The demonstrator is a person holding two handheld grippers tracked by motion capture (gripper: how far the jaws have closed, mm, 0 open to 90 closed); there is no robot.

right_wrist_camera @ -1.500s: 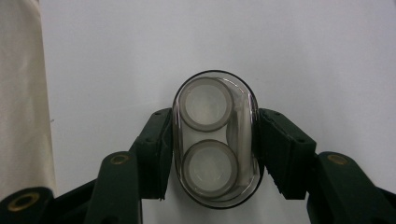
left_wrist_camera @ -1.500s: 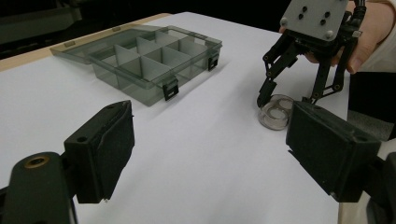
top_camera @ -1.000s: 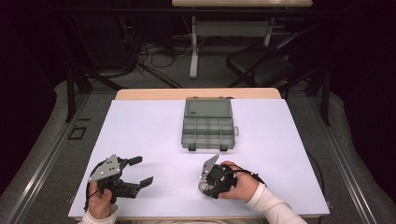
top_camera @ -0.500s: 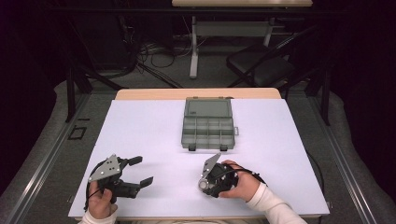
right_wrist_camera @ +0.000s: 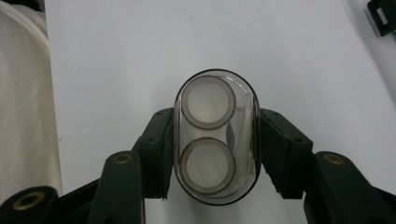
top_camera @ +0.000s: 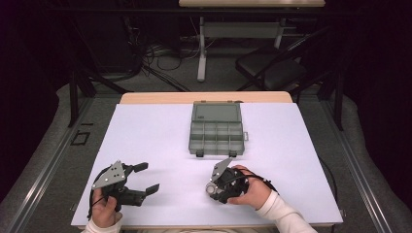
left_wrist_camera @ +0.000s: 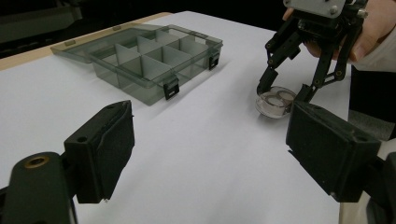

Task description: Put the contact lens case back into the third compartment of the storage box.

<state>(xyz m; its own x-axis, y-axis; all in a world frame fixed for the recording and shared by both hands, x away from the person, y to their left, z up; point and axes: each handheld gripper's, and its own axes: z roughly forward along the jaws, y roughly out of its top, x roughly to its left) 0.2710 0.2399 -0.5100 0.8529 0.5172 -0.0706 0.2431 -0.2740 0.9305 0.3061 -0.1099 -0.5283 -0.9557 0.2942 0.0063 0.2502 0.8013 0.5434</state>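
A clear oval case [right_wrist_camera: 215, 105] with two round white pieces inside rests on the white table top [right_wrist_camera: 140, 46]. My right gripper [right_wrist_camera: 215, 156] is shut on it, a black pad [right_wrist_camera: 280, 154] pressing each long side. From above, that gripper [top_camera: 214, 187] points down at the case [top_camera: 211, 190], near the table's front edge. The left gripper view shows the same grip [left_wrist_camera: 283, 91] on the case [left_wrist_camera: 274, 103]. My left gripper [top_camera: 149, 177] lies at the front left, open, with nothing between its fingers [left_wrist_camera: 105, 149].
A grey see-through compartment box [top_camera: 216, 131] stands open mid-table, lid folded back, its cells looking empty [left_wrist_camera: 144, 56]. A strip of bare wood [top_camera: 204, 97] runs along the table's far edge. White cloth [right_wrist_camera: 23, 116] borders the left of the right gripper view.
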